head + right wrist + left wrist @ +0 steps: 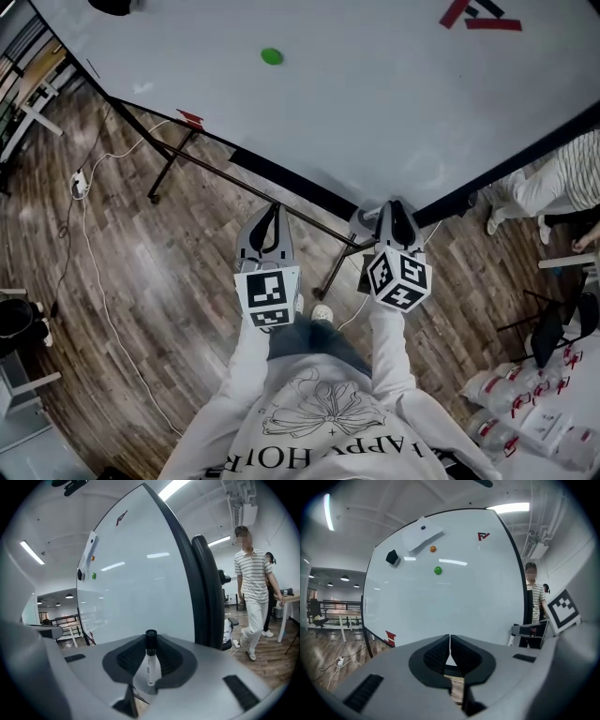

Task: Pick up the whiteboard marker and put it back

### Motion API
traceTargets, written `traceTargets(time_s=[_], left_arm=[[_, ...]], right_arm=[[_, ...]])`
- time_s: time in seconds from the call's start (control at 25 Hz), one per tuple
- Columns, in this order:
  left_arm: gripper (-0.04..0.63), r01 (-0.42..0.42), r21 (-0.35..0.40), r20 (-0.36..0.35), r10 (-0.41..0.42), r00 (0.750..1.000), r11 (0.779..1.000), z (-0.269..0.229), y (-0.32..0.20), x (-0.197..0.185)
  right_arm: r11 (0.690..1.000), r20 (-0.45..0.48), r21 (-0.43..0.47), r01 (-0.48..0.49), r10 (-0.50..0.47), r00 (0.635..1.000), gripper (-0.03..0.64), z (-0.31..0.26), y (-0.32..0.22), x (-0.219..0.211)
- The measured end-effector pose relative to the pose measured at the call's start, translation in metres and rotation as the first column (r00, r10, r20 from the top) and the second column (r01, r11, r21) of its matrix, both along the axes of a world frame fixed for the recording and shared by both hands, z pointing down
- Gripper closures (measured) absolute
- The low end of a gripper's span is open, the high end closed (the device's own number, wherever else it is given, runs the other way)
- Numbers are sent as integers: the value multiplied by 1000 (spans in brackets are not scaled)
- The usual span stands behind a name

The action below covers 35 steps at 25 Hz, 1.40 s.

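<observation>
A white whiteboard marker [150,660] with a black cap stands upright between the pads of my right gripper [151,656], which is shut on it. In the head view the right gripper [395,214] sits at the lower edge of the whiteboard [375,103]; the marker is hidden there. My left gripper [449,654] is shut with nothing between its pads. It hangs just left of the right one, also by the board's lower edge [267,220]. A green magnet [272,56] sticks on the board.
The board stands on a black frame with a leg [169,164] over wood floor. A black eraser [392,557] and an orange magnet [433,549] sit on the board. A person in a striped shirt [255,578] stands right of the board, near a chair [553,328].
</observation>
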<state>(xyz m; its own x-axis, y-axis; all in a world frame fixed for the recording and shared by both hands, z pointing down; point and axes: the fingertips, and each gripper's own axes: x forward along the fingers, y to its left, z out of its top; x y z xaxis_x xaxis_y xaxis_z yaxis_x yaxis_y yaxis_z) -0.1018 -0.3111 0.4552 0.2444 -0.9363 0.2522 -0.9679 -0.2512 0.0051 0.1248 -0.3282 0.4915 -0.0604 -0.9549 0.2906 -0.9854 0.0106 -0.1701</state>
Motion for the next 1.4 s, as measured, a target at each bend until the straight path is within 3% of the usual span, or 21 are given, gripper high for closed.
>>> traceTargets(time_s=[0.64,1.4], left_arm=[[588,12,132,-14,-10,1000,991,-61,5,-4],[588,32,181,-15,-29,999,983,-84,18,-4]], right_arm=[[990,-32,131,53,-49,998,554,-70,20,-8],[974,-18,205,91,-89,996,554,-106,30,-7]])
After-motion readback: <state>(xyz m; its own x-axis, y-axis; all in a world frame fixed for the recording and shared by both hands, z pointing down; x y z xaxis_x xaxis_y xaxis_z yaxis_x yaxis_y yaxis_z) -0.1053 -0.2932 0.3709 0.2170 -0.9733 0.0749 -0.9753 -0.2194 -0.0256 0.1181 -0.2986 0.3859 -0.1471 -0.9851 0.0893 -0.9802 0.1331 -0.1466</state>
